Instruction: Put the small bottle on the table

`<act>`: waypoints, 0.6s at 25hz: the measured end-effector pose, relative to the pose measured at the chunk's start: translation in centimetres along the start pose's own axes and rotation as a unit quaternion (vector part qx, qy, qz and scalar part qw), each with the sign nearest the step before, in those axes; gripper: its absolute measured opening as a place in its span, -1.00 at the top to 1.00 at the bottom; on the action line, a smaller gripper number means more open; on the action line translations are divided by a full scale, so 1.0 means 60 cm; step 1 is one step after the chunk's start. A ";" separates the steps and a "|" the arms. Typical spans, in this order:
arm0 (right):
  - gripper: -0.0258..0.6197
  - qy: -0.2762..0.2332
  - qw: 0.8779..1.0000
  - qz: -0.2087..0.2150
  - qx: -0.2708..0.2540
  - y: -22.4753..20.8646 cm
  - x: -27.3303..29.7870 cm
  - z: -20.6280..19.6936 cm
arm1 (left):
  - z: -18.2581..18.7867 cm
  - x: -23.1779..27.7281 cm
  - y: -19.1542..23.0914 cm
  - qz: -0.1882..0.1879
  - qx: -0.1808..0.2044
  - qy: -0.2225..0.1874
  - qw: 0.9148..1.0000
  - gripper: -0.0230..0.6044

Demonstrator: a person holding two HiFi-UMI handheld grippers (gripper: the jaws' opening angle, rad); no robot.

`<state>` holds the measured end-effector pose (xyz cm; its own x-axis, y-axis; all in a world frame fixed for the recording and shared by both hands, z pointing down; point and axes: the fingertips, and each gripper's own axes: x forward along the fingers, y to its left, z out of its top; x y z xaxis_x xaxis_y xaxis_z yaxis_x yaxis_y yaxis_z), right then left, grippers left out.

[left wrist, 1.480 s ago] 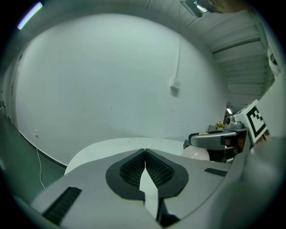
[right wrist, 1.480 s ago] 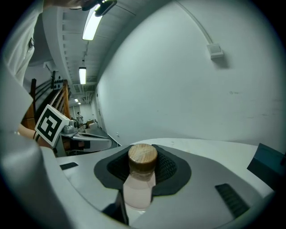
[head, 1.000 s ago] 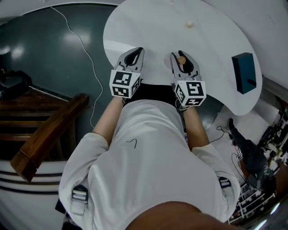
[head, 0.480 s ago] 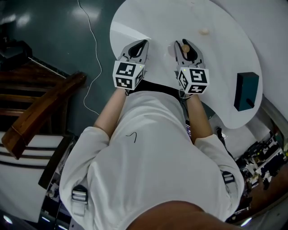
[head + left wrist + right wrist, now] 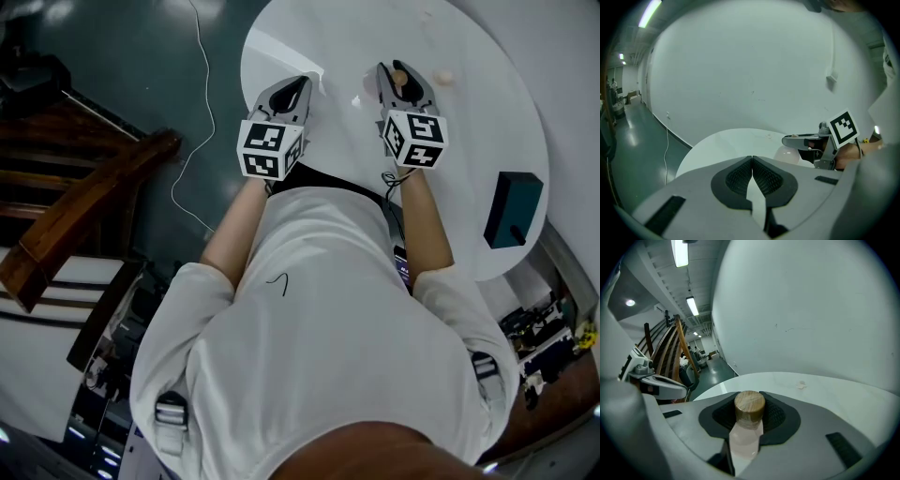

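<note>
My right gripper (image 5: 399,79) (image 5: 749,414) is shut on a small pale bottle (image 5: 746,434) with a round wooden cap (image 5: 749,403) (image 5: 399,77), held upright above the near part of the white round table (image 5: 487,112) (image 5: 825,390). In the left gripper view the bottle's pale body (image 5: 786,154) shows under the right gripper's jaws. My left gripper (image 5: 289,94) (image 5: 752,173) hangs level to the left of it, shut with nothing between its pads, over the table's near left edge.
A dark teal box (image 5: 512,210) stands on the table's right edge. A small pale bit (image 5: 442,79) (image 5: 802,386) lies on the tabletop beyond the right gripper. Wooden railings (image 5: 84,202) and a white cable (image 5: 202,112) are on the dark floor to the left.
The view has swung so the table and both grippers sit higher and further right in the picture. The bottle stays gripped in the right gripper; the left stays shut.
</note>
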<state>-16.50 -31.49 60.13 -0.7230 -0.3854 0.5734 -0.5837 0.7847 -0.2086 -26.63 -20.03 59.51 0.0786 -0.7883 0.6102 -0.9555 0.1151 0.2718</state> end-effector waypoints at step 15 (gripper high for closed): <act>0.58 0.021 1.000 -0.006 -0.005 -0.019 0.067 -0.009 | -0.020 0.003 0.009 0.007 -0.013 0.015 1.000 0.86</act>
<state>-18.55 -33.72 63.10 -0.6994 -0.3737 0.6093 -0.5881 0.7853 -0.1934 -26.78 -19.41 60.69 0.0736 -0.7680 0.6361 -0.9489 0.1423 0.2816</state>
